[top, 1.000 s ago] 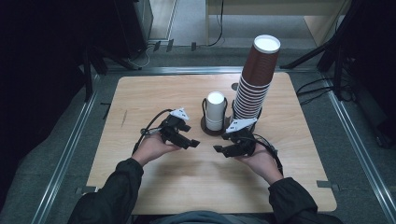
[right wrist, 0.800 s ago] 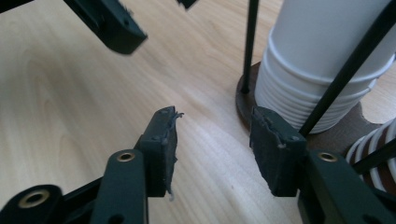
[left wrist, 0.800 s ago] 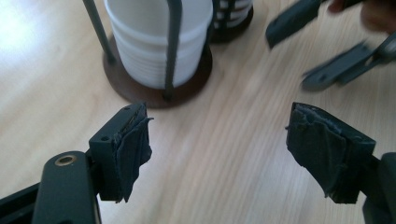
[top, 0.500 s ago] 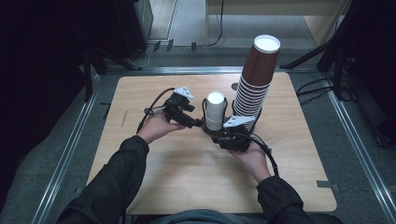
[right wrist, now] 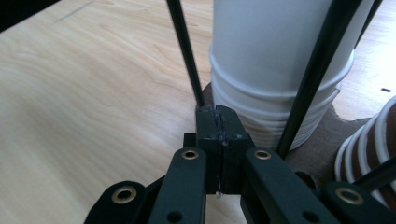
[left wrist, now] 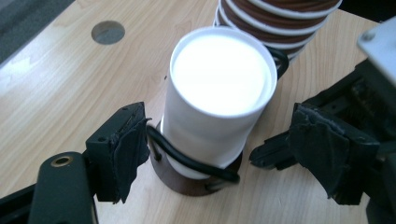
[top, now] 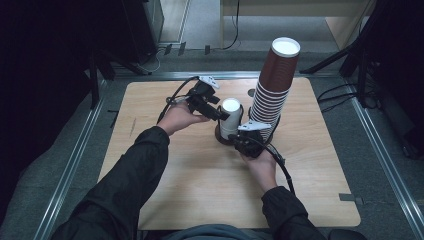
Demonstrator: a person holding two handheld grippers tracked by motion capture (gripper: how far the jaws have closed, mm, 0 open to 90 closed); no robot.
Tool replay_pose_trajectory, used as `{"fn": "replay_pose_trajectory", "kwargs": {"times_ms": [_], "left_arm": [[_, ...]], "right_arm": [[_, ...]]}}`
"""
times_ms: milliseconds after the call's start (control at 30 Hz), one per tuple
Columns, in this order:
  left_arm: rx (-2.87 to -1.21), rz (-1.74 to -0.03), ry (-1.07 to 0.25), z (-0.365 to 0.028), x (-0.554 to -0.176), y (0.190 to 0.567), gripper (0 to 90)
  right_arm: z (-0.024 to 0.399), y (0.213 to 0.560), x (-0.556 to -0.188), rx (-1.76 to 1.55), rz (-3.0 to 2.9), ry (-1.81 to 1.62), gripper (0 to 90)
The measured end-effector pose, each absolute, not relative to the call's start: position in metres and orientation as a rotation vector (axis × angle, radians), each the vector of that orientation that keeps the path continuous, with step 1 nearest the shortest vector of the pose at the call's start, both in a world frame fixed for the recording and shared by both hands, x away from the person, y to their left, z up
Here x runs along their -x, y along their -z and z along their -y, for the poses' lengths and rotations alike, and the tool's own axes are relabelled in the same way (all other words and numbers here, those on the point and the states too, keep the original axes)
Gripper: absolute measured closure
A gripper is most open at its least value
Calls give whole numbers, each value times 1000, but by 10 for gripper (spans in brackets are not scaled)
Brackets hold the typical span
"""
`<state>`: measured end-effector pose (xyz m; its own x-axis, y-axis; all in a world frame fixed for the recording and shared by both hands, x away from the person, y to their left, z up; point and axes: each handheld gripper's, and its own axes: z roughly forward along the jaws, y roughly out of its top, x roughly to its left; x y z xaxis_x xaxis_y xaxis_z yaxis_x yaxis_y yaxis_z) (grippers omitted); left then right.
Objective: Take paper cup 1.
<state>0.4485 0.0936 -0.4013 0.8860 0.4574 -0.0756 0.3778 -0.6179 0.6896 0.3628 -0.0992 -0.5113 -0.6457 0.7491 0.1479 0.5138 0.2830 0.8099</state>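
High view above the near edge, facing forward and down on the table (top: 175, 200), left gripper view close above the white cup (left wrist: 219, 93), right gripper view low at its base, cup shared.

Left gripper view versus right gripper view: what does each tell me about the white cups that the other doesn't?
Left gripper view: the white cup stack from above, the left gripper open, a jaw on either side, not touching; a round hole in the table.
Right gripper view: nested rims at the stack's foot; the right gripper, whose jaws have just been closing, shut with nothing visible between them, at the brown base.
Both: white cup stack, black wire holder, brown cup stack, table.
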Motion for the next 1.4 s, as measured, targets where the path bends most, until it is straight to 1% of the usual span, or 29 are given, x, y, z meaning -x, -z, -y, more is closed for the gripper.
{"fn": "replay_pose_trajectory", "kwargs": {"times_ms": [333,600,633,667,833,1167,1400], "left_arm": [[-2315,-589,-147,-78,-456,408,210],[-2296,-614,-131,-76,-458,416,251],[-2307,-605,-137,-75,-458,416,267],[-2303,-602,-135,-75,-458,415,309],[-2311,-584,-155,-75,-456,414,325],[-2283,-576,-172,-79,-452,405,341],[-2251,-584,-161,-84,-450,389,344]], "right_arm": [[92,514,-366,-1188,-2235,-1258,890],[91,517,-366,-1175,-2220,-1228,888],[91,517,-366,-1175,-2219,-1228,888],[91,517,-366,-1174,-2221,-1226,888],[89,518,-366,-1175,-2226,-1225,882],[88,518,-367,-1162,-2217,-1227,878],[87,517,-367,-1159,-2220,-1224,877]]}}
